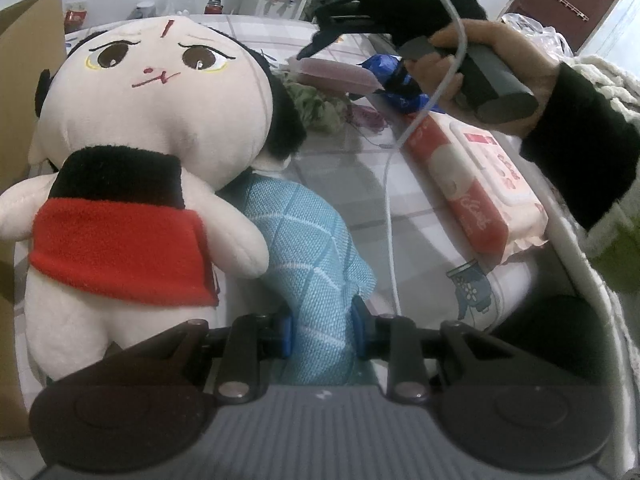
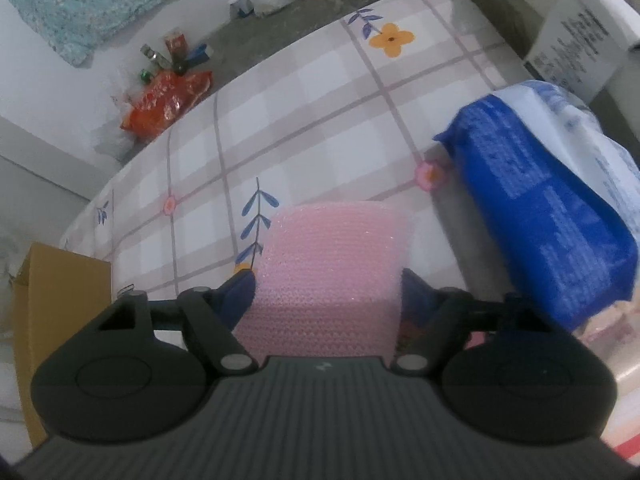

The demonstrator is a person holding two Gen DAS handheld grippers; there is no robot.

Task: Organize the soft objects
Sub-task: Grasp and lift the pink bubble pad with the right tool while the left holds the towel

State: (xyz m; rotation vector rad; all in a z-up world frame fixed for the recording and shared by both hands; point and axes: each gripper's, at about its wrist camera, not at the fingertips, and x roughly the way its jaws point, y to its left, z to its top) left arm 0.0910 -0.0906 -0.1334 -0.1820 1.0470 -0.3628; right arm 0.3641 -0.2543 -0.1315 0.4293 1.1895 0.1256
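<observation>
My left gripper [image 1: 322, 330] is shut on a light blue woven cloth [image 1: 308, 248] that bulges up between its blue pads. A white plush doll [image 1: 132, 152] with a red and black top lies on its back just left of the cloth. My right gripper [image 2: 326, 292] is shut on a pink knitted sponge [image 2: 332, 264] and holds it above the table. In the left wrist view the right gripper [image 1: 306, 54] hangs over the far side of the table with the pink sponge [image 1: 336, 74] in it.
The checked floral tablecloth [image 2: 304, 120] covers the table. A red-and-white wet-wipe pack [image 1: 476, 184] lies at the right. A blue plastic pack [image 2: 552, 208] lies beside the right gripper. A green crumpled cloth [image 1: 312, 102] sits behind the doll. A cardboard box [image 1: 24, 80] stands at the left.
</observation>
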